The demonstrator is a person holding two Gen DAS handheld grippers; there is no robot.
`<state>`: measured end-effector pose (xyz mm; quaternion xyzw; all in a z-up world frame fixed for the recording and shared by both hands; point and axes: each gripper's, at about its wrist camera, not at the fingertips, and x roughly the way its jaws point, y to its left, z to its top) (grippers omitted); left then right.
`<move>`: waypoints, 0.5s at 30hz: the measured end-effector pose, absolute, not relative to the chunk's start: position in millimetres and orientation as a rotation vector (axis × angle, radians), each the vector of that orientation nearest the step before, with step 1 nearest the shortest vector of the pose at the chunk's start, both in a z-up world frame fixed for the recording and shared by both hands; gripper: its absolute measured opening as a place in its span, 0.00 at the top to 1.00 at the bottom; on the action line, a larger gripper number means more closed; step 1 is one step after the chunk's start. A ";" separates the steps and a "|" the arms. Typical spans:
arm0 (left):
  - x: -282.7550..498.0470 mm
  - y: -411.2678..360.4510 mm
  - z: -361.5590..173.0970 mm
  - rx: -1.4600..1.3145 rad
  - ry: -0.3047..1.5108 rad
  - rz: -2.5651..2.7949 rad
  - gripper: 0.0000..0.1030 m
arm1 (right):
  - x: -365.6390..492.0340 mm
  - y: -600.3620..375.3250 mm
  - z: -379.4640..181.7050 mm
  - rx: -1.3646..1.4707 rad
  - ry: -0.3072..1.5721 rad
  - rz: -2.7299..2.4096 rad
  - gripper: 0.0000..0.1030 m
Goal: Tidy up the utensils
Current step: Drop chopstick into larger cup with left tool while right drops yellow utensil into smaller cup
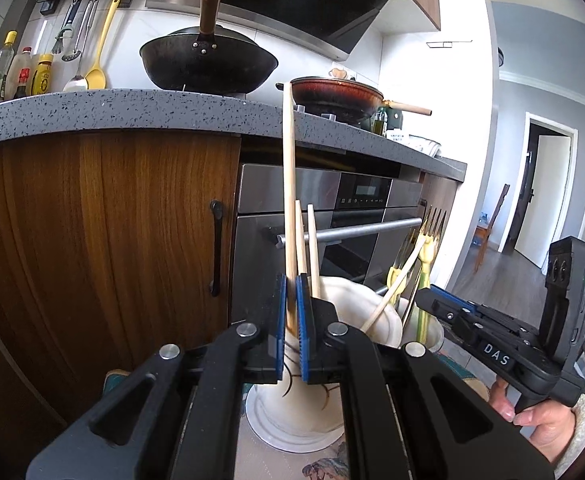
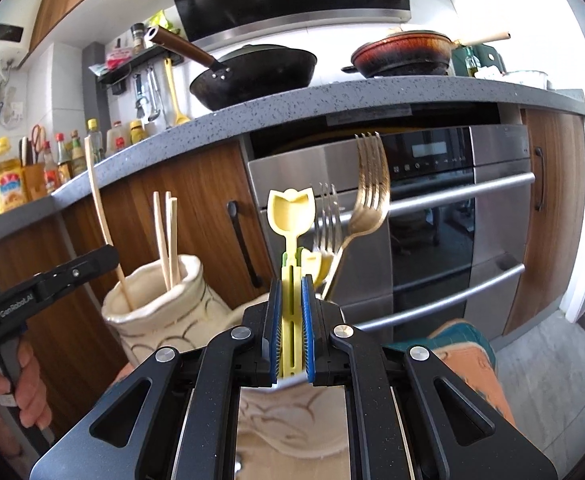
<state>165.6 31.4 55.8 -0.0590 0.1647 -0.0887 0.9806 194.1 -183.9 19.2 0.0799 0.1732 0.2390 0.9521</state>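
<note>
- Two ceramic holders stand side by side: the left gripper point(image 1: 291, 312) is clenched on a long chopstick point(image 1: 289, 184) over the cream vase point(image 2: 160, 304), which holds the other chopsticks point(image 2: 166, 236).
- The right gripper point(image 2: 291, 320) is clamped on a yellow tulip-shaped utensil point(image 2: 291, 216) above the second holder point(image 1: 432, 334), beside the forks point(image 2: 366, 184).
- Risk: the tall chopstick could lever sideways and tip the vase; the yellow utensil may snag the fork tines.
- The two grippers are near each other and could collide. The oven point(image 2: 444, 208) and cabinet door point(image 1: 104, 216) stand behind.
</note>
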 end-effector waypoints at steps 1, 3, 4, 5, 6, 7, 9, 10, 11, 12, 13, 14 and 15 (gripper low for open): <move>164.8 31.0 55.5 -0.116 0.334 -0.180 0.95 | 192.6 -186.6 18.0 0.170 0.358 0.483 0.90; 164.0 29.4 55.4 -0.109 0.340 -0.183 0.95 | 190.8 -189.6 16.1 0.180 0.367 0.483 0.90; 163.8 28.6 55.2 -0.104 0.342 -0.183 0.95 | 189.8 -191.0 14.7 0.182 0.371 0.479 0.90; 163.5 27.9 54.7 -0.101 0.344 -0.183 0.94 | 189.3 -191.6 14.4 0.184 0.374 0.478 0.90; 163.4 27.4 54.7 -0.101 0.345 -0.185 0.94 | 188.7 -192.7 14.0 0.186 0.376 0.476 0.90; 162.8 26.7 54.6 -0.102 0.346 -0.186 0.93 | 188.3 -193.4 13.9 0.187 0.377 0.472 0.90; 162.4 26.2 54.9 -0.104 0.350 -0.185 0.81 | 187.0 -195.6 13.8 0.192 0.378 0.470 0.90; 161.6 26.5 55.4 -0.107 0.348 -0.184 0.75 | 186.8 -196.5 13.9 0.195 0.379 0.469 0.90; 160.7 26.6 56.0 -0.110 0.345 -0.185 0.67 | 186.5 -197.1 14.0 0.198 0.381 0.469 0.90; 159.0 27.0 56.9 -0.112 0.337 -0.188 0.66 | 186.1 -197.8 13.9 0.200 0.382 0.469 0.90; 158.0 27.0 57.6 -0.109 0.334 -0.183 0.66 | 185.7 -197.9 14.1 0.198 0.382 0.464 0.90; 157.1 27.1 58.4 -0.106 0.332 -0.177 0.66 | 185.6 -198.4 13.8 0.198 0.383 0.461 0.90; 156.5 27.1 58.7 -0.104 0.332 -0.177 0.66 | 185.7 -199.0 13.5 0.201 0.386 0.459 0.90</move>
